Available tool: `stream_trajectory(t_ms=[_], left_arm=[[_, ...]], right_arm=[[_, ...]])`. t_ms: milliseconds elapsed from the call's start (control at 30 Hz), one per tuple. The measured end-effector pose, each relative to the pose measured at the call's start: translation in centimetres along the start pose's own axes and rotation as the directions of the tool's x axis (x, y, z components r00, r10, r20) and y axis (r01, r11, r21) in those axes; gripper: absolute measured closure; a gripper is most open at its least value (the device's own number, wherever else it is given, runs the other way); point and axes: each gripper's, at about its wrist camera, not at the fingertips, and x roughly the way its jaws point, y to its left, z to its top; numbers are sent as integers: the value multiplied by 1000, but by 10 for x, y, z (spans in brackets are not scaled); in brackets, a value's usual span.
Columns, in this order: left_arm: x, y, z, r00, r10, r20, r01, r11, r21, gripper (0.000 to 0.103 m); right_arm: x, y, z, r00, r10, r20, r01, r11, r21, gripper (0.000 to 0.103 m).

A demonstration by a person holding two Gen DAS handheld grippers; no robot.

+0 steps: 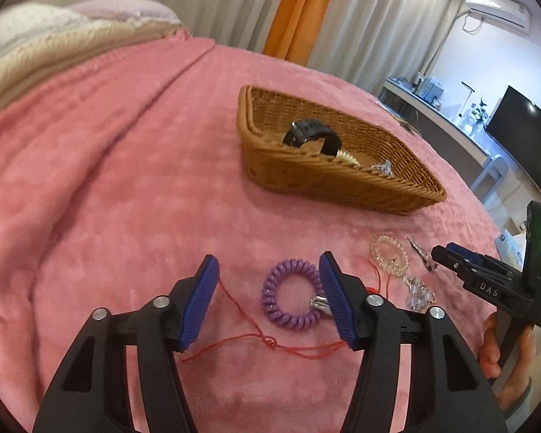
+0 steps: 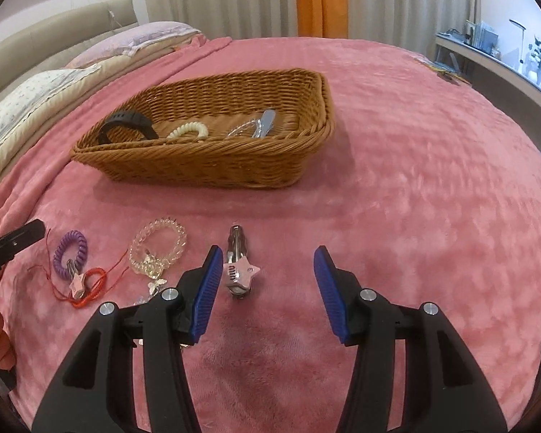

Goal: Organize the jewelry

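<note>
The left gripper (image 1: 268, 303) hangs low over a pink blanket (image 1: 126, 180) with its 2 blue pads spread and nothing pinched. A purple coil hair tie (image 1: 291, 294) lies on the blanket between the pads, close against the right-hand pad, with a small silver clip touching its lower right edge. A thin red string (image 1: 267, 341) runs across the blanket just under the pads, knotted below the hair tie. Right of this gripper lie a clear bead bracelet (image 1: 389, 254) and, beyond it, a silver hair clip (image 1: 420, 254).

The right gripper (image 2: 268, 294) also stands spread and empty. A hair clip with a pink star (image 2: 238, 267) lies between its pads, nearer the left-hand pad, not touched by either. To its left sit the clear bracelet (image 2: 158, 245), the purple hair tie (image 2: 70, 252) and a red cord (image 2: 86, 287).

Ahead of both grippers stands a wicker basket (image 2: 205, 166) holding a black watch (image 2: 126, 124), a cream coil hair tie (image 2: 189, 130) and a silvery clip (image 2: 259, 124).
</note>
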Motion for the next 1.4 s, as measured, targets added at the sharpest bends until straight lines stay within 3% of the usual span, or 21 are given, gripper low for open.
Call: stream_trajectory(t_ms=[133, 300, 500, 667, 733, 800, 833, 1033, 1400], left_arm=[[9, 2, -3, 999, 4, -38, -4, 1000, -8, 51], [19, 0, -4, 997, 16, -78, -16, 1000, -7, 62], [24, -13, -8, 992, 88, -88, -84, 995, 57, 67], [27, -27, -11, 987, 135, -88, -123, 984, 129, 72], [29, -30, -12, 985, 144, -92, -129, 981, 147, 78], [30, -31, -13, 985, 143, -98, -127, 979, 158, 92], [30, -33, -13, 985, 145, -96, -128, 978, 164, 92], [22, -31, -13, 991, 115, -61, -105, 983, 152, 93], [-11, -31, -6, 995, 34, 96, -45, 992, 118, 93]], right_arm=[[8, 6, -2, 999, -15, -33, 15, 1000, -25, 54], [14, 10, -3, 998, -27, -49, 25, 999, -44, 54], [19, 13, -1, 998, -45, -52, 41, 997, -63, 55], [19, 19, -3, 998, -51, -44, 46, 994, -99, 69], [19, 23, -4, 998, -49, -40, 44, 992, -114, 75], [18, 26, -5, 998, -43, -36, 37, 991, -132, 83], [17, 27, -6, 998, -46, -33, 41, 990, -137, 83], [9, 19, -6, 1000, 11, -12, -12, 994, -107, 83], [-11, 15, -4, 995, 75, 59, -70, 994, -83, 83]])
